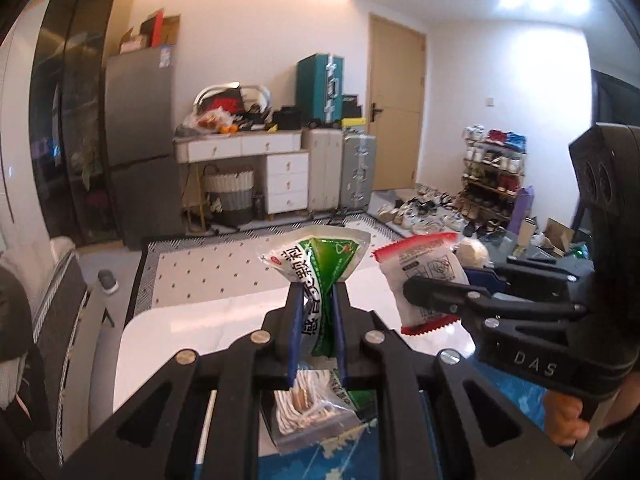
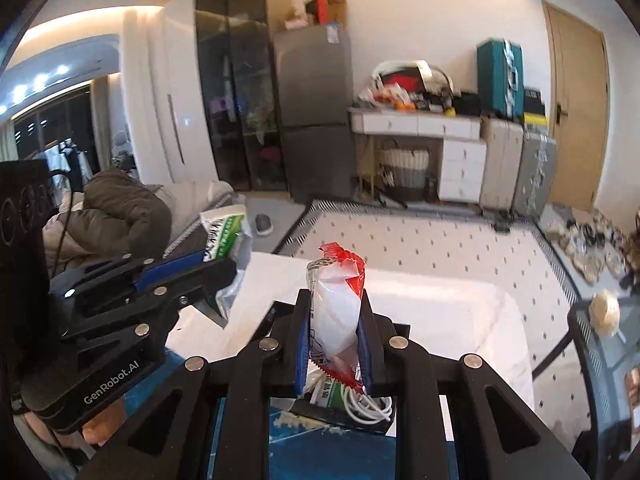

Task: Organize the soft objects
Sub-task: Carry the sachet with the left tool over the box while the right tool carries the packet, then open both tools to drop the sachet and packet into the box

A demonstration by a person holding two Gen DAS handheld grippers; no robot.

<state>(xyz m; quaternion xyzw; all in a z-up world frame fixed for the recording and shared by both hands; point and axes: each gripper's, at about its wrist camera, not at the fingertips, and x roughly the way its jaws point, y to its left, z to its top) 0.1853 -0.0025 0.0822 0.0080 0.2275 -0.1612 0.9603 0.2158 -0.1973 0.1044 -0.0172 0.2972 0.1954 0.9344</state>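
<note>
Both packets are already off the worktop (image 1: 168, 344) and in the air, so the coming move turns on where each one hangs from its jaws. The left gripper (image 1: 318, 320) has its jaws pressed tight on the green-and-white packet (image 1: 320, 264), which stands upright between them, its long axis running straight up out of the pinch and fanning wide at the top. The right gripper (image 2: 336, 332) pinches the red-and-white packet (image 2: 338, 304) the same way, upright, gripped around its lower half. In the left wrist view the right gripper sits just to the right and slightly ahead, the two packets side by side but apart. Below the jaws lies a clear bag of coiled white cable (image 1: 312, 408) on a blue mat (image 1: 340, 456). Each hand is nearest its own packet; a drop-off place is not clearly shown.
</note>
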